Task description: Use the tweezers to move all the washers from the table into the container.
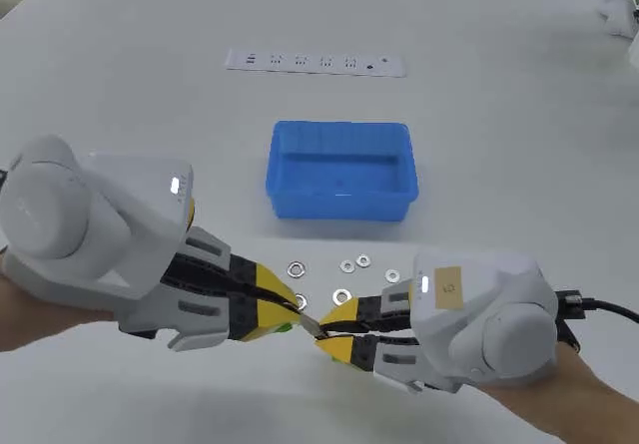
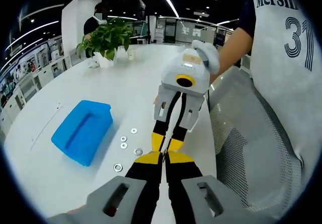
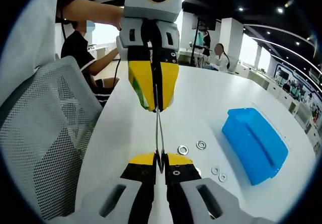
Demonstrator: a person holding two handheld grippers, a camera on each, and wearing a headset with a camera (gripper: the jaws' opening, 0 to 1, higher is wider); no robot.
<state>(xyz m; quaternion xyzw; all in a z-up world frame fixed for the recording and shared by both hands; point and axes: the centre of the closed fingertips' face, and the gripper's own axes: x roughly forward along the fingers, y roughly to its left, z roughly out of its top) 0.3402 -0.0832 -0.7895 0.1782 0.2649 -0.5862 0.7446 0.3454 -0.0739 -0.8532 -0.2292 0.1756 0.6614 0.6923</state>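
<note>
My left gripper (image 1: 283, 318) and right gripper (image 1: 329, 343) meet tip to tip over the near part of the table (image 1: 499, 125). Both are clenched on the tweezers (image 3: 159, 133), one at each end. In the right gripper view the thin metal arms run from the left's yellow pads straight into my right's closed jaws. Several washers (image 1: 342, 296) lie loose on the table just beyond the tips, scattered between the grippers and the container (image 1: 341, 170). The container is blue and sits farther off, near the middle. A power strip (image 1: 315, 62) lies beyond it.
</note>
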